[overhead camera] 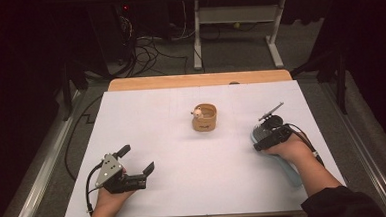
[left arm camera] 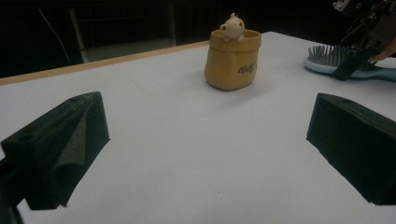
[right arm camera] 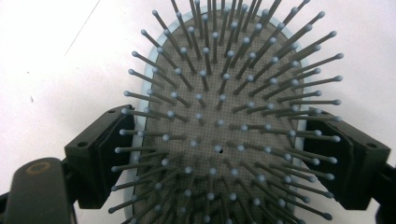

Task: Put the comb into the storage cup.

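Your right hand-held gripper [overhead camera: 266, 137] sits at the right side of the table [overhead camera: 146, 121], over the head of a pale blue hairbrush [right arm camera: 219, 126]. Jaws wide, one on each long edge of the brush head. In the right gripper view both pads lie right against the blue rim, bristles up between them; whether they press or merely flank it, you cannot tell from these pictures. The brush lies flat on the white table, bristles up, its handle [overhead camera: 289, 171] running back toward the near edge under your right forearm.

Your left hand-held gripper [overhead camera: 136, 161] rests at the near left of the table, jaws spread far apart, nothing between them but bare white surface. It touches no object.

Container: a small tan sack-shaped pot [overhead camera: 204, 118] stands upright mid-table, toward the far side, well apart from both grippers. A small cream figure [overhead camera: 197, 112] peeks over its rim on the left as the high view has it.

View differences: the left gripper view gives the pot [left arm camera: 232, 60] from the side, with dark lettering on its front and the figure's head [left arm camera: 232, 25] on the rim, plus the brush head [left arm camera: 334, 58] at far right with the right gripper above it. The right gripper view gives the grey bristle pad and ball-tipped pins close up.
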The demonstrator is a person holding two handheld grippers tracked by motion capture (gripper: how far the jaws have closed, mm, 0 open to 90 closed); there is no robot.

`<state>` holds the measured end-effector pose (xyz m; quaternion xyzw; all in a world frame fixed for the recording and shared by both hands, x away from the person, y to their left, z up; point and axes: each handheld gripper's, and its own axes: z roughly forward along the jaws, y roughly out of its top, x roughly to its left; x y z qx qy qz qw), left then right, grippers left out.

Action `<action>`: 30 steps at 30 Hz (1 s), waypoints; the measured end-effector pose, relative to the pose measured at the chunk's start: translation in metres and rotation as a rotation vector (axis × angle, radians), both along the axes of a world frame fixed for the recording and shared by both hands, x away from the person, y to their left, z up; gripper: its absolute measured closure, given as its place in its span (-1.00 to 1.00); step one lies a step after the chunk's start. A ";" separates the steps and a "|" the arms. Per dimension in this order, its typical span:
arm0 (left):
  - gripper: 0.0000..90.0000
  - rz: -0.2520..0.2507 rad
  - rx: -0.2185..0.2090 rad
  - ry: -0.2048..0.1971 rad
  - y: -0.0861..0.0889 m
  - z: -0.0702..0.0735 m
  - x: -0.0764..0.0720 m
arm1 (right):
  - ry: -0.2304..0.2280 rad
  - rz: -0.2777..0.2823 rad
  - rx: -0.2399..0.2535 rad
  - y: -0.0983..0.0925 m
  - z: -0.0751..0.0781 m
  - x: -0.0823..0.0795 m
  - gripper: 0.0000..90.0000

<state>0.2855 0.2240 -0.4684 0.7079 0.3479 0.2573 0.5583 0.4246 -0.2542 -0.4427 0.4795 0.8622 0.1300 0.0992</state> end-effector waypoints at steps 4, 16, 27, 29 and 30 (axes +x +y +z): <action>-1.00 -0.002 0.001 -0.003 -0.001 0.000 0.000 | -0.001 0.000 0.000 0.000 0.000 0.000 -0.65; -1.00 -0.001 0.000 -0.001 0.000 0.001 -0.001 | 0.022 -0.031 -0.019 0.004 0.002 0.002 -0.58; -1.00 0.000 0.001 0.000 0.000 0.000 0.000 | 0.001 -0.018 -0.037 0.007 0.005 -0.002 -0.55; -1.00 -0.002 0.003 0.000 -0.001 0.000 0.000 | -0.004 -0.018 -0.028 0.006 0.007 -0.003 -0.55; -1.00 -0.002 0.003 0.000 -0.001 0.000 0.000 | -0.007 -0.012 -0.020 0.005 0.009 -0.003 -0.55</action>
